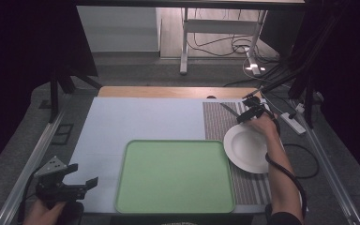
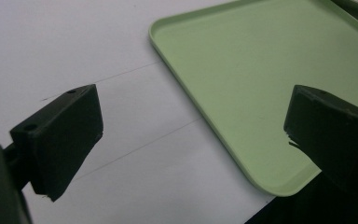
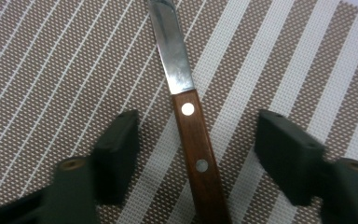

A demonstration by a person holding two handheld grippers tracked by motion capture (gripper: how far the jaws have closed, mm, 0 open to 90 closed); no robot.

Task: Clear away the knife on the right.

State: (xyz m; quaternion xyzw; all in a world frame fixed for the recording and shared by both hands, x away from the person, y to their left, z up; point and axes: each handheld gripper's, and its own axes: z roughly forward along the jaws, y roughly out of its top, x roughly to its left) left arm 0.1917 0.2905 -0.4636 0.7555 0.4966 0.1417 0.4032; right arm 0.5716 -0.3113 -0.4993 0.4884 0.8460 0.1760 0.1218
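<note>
A knife with a brown wooden handle (image 3: 199, 156) and a steel blade lies flat on the striped placemat (image 3: 51, 70); in the high view the knife (image 1: 229, 110) sits at the mat's far end. My right gripper (image 3: 198, 126) is open, one jaw on each side of the handle, and neither pad touches it. Seen from above, the right gripper (image 1: 244, 114) is just beyond the white plate (image 1: 246, 147). My left gripper (image 1: 85, 174) stands open and empty at the table's near left, beside the green tray (image 2: 261, 56).
The green tray (image 1: 176, 176) takes up the near middle of the pale table cover. The plate rests on the placemat (image 1: 215, 122) at the right. A power strip (image 1: 293, 123) and cables lie off the table's right edge.
</note>
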